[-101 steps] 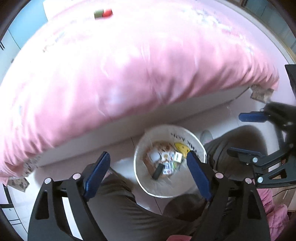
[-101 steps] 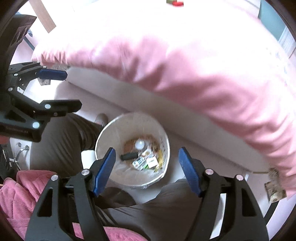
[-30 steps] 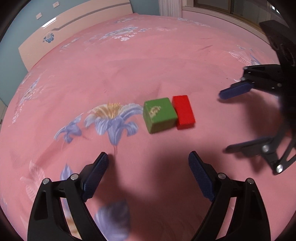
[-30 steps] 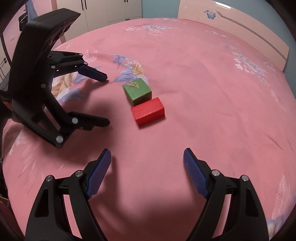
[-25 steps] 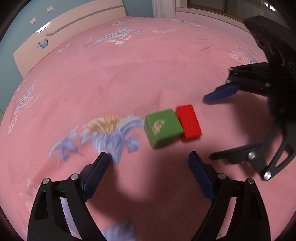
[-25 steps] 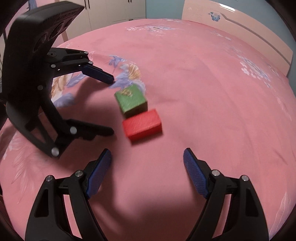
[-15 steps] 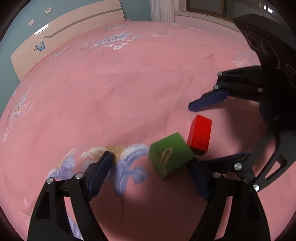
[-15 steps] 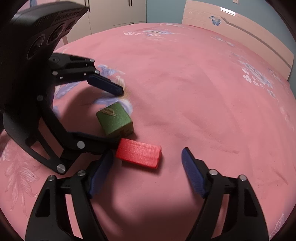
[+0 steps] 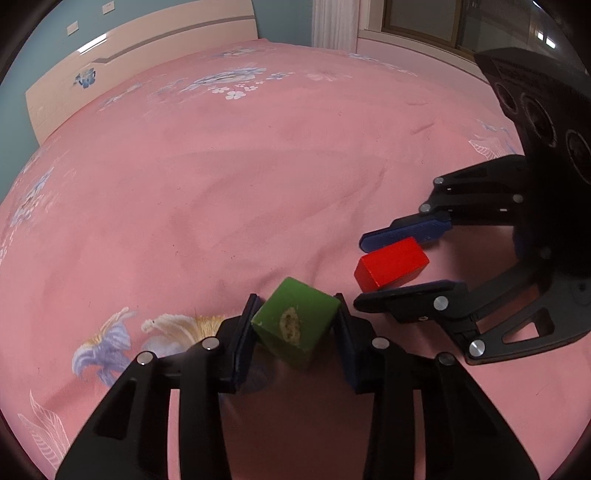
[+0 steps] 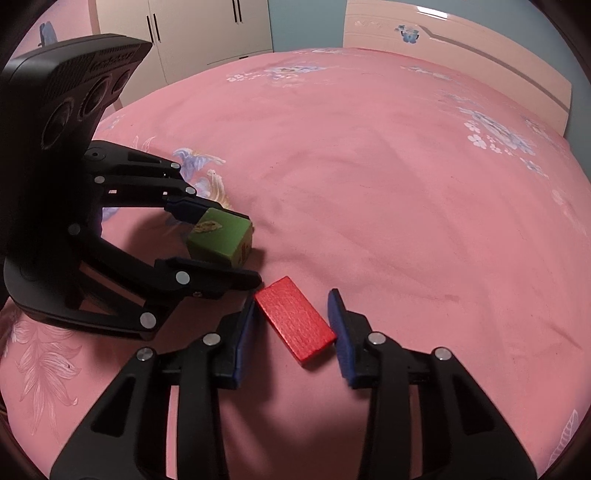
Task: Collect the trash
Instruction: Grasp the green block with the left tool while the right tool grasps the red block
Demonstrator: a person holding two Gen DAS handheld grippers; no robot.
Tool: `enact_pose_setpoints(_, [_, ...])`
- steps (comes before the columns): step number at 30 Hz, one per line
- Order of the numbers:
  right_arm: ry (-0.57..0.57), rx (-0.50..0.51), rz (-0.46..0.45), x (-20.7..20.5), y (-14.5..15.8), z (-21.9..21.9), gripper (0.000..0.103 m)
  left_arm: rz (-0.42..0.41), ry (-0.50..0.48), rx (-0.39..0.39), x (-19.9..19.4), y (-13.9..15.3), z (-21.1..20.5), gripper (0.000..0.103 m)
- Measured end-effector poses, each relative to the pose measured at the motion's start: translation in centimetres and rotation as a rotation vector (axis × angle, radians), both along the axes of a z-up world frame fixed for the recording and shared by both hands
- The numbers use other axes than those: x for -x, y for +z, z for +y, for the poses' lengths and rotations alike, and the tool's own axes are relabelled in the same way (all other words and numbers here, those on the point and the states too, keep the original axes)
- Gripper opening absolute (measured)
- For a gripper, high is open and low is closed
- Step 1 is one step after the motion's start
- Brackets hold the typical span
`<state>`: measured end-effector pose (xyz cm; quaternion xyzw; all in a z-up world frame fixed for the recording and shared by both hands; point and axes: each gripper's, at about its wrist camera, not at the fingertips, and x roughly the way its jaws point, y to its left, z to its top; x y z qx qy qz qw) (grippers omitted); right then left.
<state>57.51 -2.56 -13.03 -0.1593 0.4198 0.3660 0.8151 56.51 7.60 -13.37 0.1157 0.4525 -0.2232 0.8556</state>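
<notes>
A green wooden cube [image 9: 295, 323] with a worn yellow mark sits tilted between the blue pads of my left gripper [image 9: 295, 298]. Its jaws are closing, and both pads press on the cube's sides. Seen from the right wrist, the same cube [image 10: 219, 236] is pinched between the left gripper's two fingers, on the pink bed cover [image 9: 221, 192]. A flat red block [image 10: 295, 323] lies slantwise between the pads of my right gripper [image 10: 293, 297], which is shut on its opposite corners. In the left wrist view the red block [image 9: 391, 262] shows between those fingers.
The wide pink bed cover with blue and white flower prints stretches in all directions. A pale headboard [image 9: 147, 51] stands at the far end, a window [image 9: 424, 26] beyond it. White wardrobe doors [image 10: 207, 26] stand past the bed's other side.
Both grippers came forward and down over the blocks, then their jaws narrowed from wide open onto them. The green cube tipped up, and the red block turned and parted from it.
</notes>
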Motion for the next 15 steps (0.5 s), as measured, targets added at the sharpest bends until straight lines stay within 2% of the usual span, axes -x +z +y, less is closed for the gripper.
enact_pose_setpoints(10, [-0.054,0.003,-0.006,2.3,2.0,-1.8,0.039,0.021,0.037,-0.034,3.0,1.4,-1.0,0.042])
enact_pose_setpoints(15, [-0.086,0.009,-0.016,4.4,3.6,-3.3,0.039,0.002,0.044,-0.062,5.3,3.2,-2.0,0.042])
